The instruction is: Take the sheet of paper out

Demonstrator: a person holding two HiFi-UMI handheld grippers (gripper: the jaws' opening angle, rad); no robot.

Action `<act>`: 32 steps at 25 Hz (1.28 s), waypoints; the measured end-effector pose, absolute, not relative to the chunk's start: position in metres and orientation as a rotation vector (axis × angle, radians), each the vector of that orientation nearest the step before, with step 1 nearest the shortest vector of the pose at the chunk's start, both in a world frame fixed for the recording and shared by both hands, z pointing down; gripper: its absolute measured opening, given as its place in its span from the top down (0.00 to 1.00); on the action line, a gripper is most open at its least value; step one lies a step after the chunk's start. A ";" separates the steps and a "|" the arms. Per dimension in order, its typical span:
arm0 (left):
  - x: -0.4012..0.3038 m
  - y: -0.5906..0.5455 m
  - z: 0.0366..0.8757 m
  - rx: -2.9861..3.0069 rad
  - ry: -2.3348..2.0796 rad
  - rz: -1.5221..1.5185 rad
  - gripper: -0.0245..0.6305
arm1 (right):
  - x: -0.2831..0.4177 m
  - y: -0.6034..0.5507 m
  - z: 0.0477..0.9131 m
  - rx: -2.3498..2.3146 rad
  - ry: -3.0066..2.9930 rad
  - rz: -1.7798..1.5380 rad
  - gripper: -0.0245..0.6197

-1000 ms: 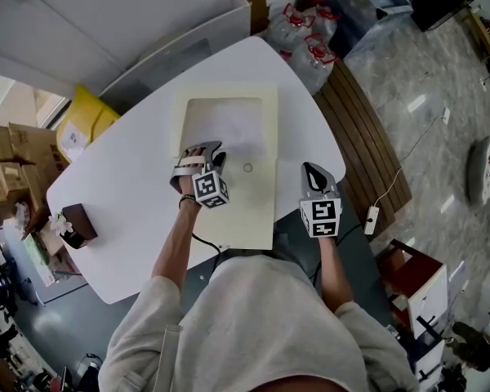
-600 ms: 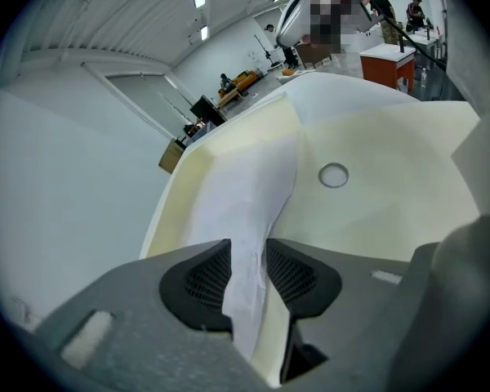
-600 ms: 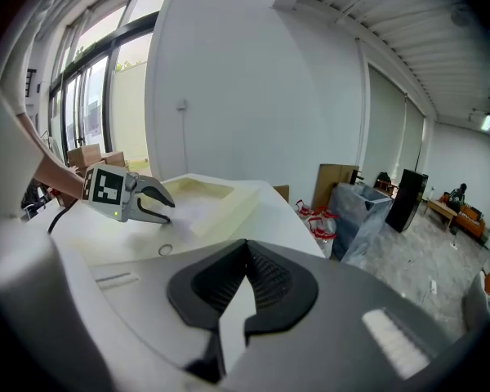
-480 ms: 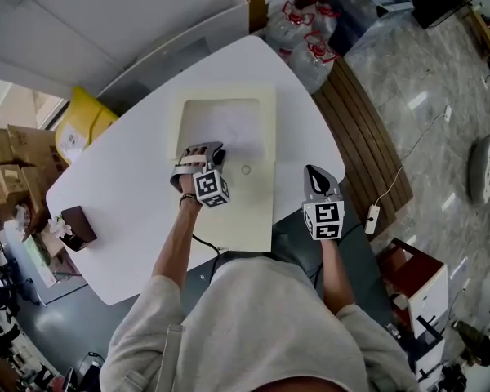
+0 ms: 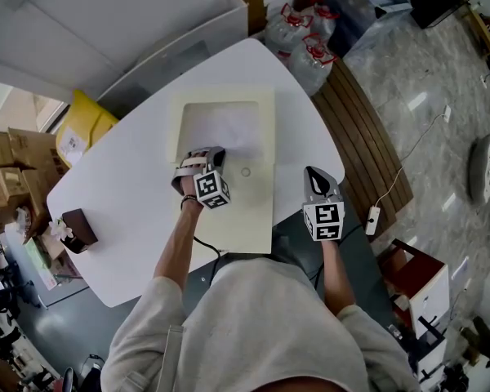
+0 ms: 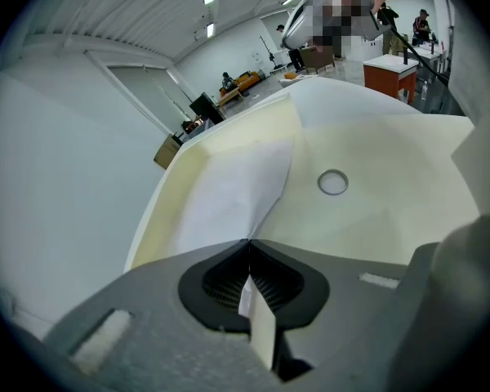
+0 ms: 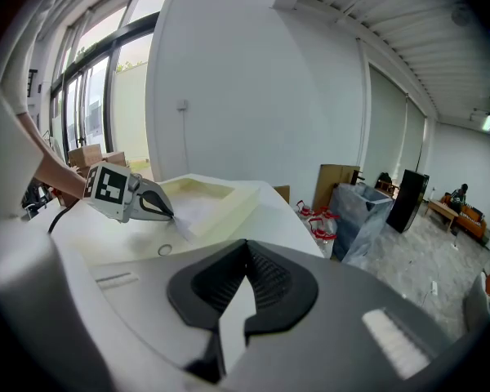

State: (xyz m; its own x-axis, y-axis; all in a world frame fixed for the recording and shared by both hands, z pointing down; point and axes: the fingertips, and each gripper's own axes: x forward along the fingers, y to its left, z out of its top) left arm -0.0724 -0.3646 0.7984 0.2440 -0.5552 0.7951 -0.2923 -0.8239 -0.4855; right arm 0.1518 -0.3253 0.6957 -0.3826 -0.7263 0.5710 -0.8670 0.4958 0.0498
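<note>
on the white table (image 5: 114,194) a shallow cream box (image 5: 180,137) lies open, with its tray towards the table's far edge and its flat lid (image 5: 245,211) towards the near edge. the sheet of paper (image 5: 224,125) lies flat inside the tray; which of its sides is longer is hard to tell. the left gripper (image 5: 208,150) points down at the tray's near edge. its jaws have just been closing and now stand pressed together, pinching a near corner of the sheet between their tips. the rest of the sheet spreads away from the jaws towards the tray's far wall, so the pull likely goes up and back towards the near edge. the right gripper (image 5: 313,171) hovers at the table's right edge, well apart from the paper, its jaws pressed together on nothing. the left hand is clearly the nearer.
</note>
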 end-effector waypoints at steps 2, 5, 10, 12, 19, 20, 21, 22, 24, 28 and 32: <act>-0.073 -0.364 0.794 -2.280 0.801 -1.599 0.96 | 0.151 -0.325 0.695 1.306 -2.213 0.350 0.96; -0.075 -0.361 0.786 -2.280 0.822 -1.580 0.96 | 0.147 -0.325 0.693 1.302 -2.224 0.337 0.96; -0.074 -0.349 0.767 -2.277 0.856 -1.548 0.96 | 0.140 -0.325 0.682 1.302 -2.239 0.314 0.96; -0.073 -0.341 0.761 -2.279 0.876 -1.535 0.96 | 0.136 -0.325 0.678 1.301 -2.247 0.302 0.96; -0.073 -0.318 0.742 -2.269 0.930 -1.498 0.96 | 0.119 -0.323 0.660 1.291 -2.282 0.254 0.96; -0.074 -0.317 0.739 -2.266 0.943 -1.491 0.96 | 0.118 -0.323 0.658 1.289 -2.287 0.246 0.96; -0.076 -0.315 0.735 -2.265 0.959 -1.483 0.96 | 0.116 -0.324 0.655 1.288 -2.291 0.240 0.96; -0.077 -0.314 0.731 -2.261 0.973 -1.475 0.96 | 0.115 -0.324 0.653 1.288 -2.294 0.234 0.96; -0.082 -0.312 0.721 -2.251 1.004 -1.457 0.96 | 0.112 -0.324 0.648 1.291 -2.301 0.225 0.96; -0.093 -0.311 0.694 -2.234 1.101 -1.401 0.96 | 0.108 -0.325 0.640 1.295 -2.315 0.210 0.96; -0.100 -0.318 0.671 -2.203 1.160 -1.363 0.96 | 0.103 -0.332 0.629 1.303 -2.336 0.178 0.96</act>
State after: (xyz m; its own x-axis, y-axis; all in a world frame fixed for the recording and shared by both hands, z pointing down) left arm -0.1005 -0.3179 0.6714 0.2231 -0.7634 0.6062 -0.4765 -0.6279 -0.6154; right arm 0.1031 -0.3316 0.6286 -0.4479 -0.7732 0.4490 -0.8324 0.5439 0.1063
